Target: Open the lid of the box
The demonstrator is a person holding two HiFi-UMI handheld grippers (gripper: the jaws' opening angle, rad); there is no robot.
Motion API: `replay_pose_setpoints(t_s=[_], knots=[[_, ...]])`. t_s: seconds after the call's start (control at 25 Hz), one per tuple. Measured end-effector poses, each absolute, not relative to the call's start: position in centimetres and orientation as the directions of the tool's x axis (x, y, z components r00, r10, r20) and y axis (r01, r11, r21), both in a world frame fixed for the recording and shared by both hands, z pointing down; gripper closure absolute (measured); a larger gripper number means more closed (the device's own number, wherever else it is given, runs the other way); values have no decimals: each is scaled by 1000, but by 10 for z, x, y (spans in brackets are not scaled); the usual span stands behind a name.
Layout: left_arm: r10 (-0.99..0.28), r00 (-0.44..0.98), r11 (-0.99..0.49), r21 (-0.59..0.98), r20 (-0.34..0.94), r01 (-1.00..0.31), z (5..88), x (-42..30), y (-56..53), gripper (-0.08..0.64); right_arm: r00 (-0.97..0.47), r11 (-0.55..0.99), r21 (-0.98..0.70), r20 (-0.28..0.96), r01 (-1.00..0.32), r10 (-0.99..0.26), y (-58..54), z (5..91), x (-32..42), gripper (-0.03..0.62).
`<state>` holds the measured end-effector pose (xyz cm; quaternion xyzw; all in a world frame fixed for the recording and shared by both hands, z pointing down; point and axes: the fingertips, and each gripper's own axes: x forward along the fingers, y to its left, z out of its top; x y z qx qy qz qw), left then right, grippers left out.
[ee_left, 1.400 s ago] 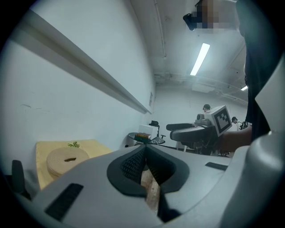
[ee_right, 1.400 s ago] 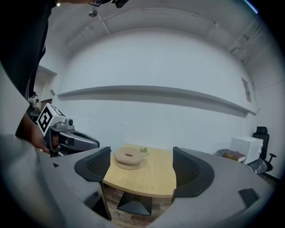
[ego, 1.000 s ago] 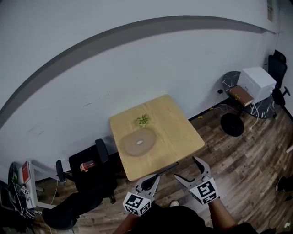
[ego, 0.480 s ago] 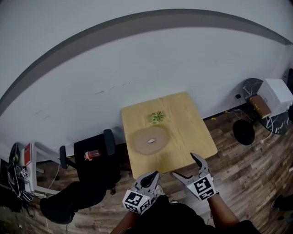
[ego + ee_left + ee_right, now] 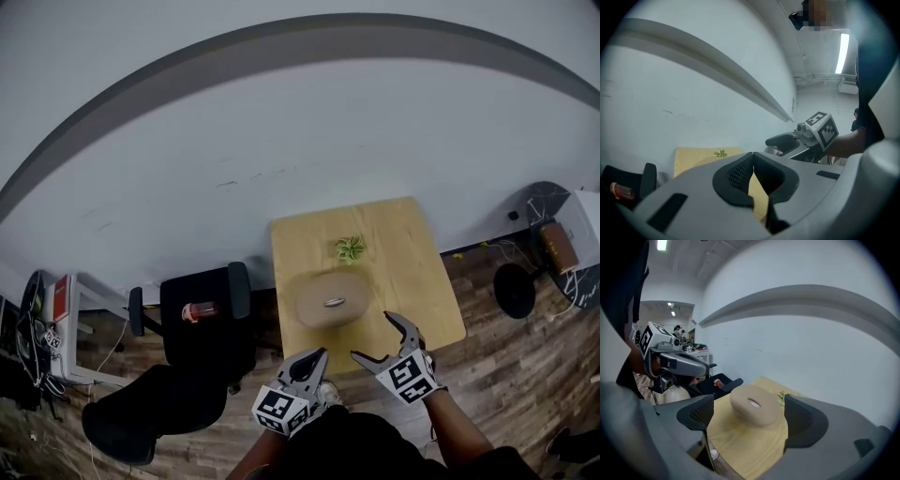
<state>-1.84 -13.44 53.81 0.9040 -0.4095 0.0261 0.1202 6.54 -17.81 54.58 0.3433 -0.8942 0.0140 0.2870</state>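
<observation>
An oval woven box with a small handle on its lid sits shut on the square wooden table, near a small green plant. My right gripper hangs open over the table's near edge, short of the box. Its jaws have just been opening further, and nothing is between them. In the right gripper view the box shows ahead, framed by the open right gripper. My left gripper is shut and empty at the near left corner. In its own view the left gripper points along the table.
A black office chair carrying a red bottle stands left of the table, with another dark chair nearer me. A shelf with clutter is far left. A round side table stands at right on the wood floor.
Both grippers have moved forward to the table's near edge, and the table and box now sit closer in view. The right jaws stand slightly wider.
</observation>
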Motion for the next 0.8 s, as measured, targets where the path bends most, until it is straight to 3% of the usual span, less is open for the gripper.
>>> replay_pose_setpoints(t_s=[0.36,0.6,0.8], knots=[[-754,639,-604,221,151,-766,550,-48,-177,540,-613,871,211,637,-444,-467,-212,591,22,120],[-775,617,-588,203,133,-783,545,-72,-198,540,-594,939,224,730,-260,-338,-220,623,-3,121],[-804,580,-550,206,133,-809,542,-90,-202,540,-508,969,234,828,-74,-238,-224,658,-11,172]])
